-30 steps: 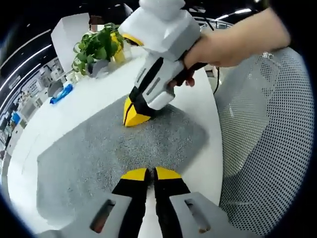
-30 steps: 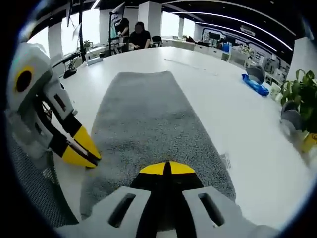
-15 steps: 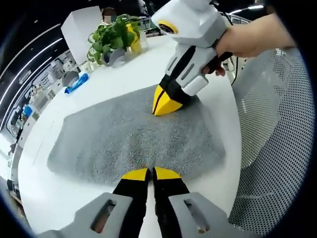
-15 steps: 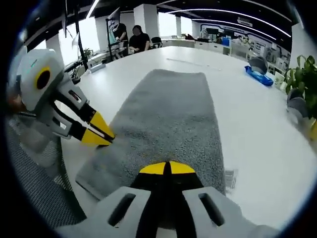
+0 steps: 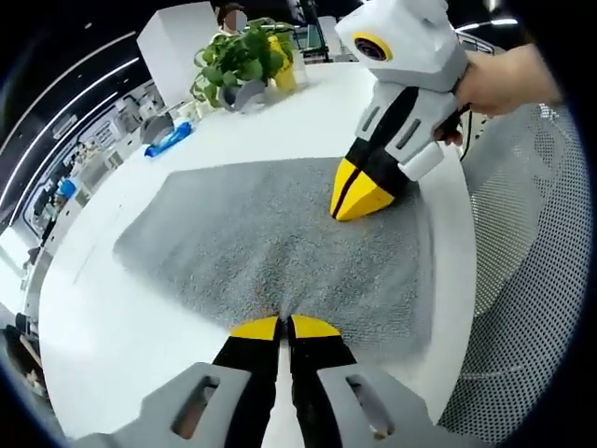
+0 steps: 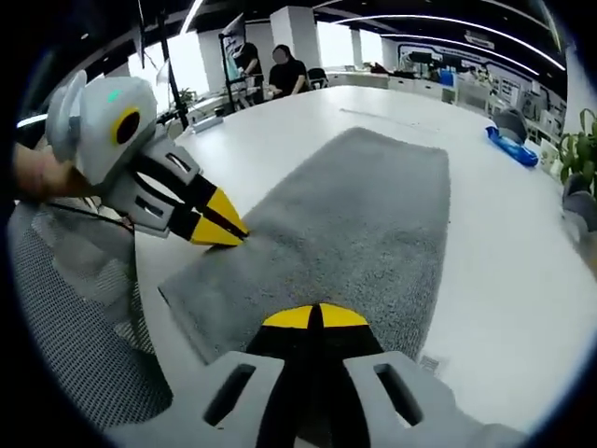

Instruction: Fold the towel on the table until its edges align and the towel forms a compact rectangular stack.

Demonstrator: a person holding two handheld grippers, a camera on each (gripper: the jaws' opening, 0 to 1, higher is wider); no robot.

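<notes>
Now both closed tools (image 5: 284, 327) (image 6: 315, 317) pinching grey towel (image 5: 270, 243), towel swung round

Towel (image 5: 270, 243): grey, nubbly terry pile, long rectangle; lies flat and spread on the white table (image 5: 112, 336), one short end near the table's edge; a small white label (image 6: 429, 362) pokes out at one long edge.

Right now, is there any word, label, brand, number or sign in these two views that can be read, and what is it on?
No text can be read.
The small white tag at the edge of the grey towel: printed marks, too small and blurred to read.
The blue packet on the white table: no legible print.
</notes>
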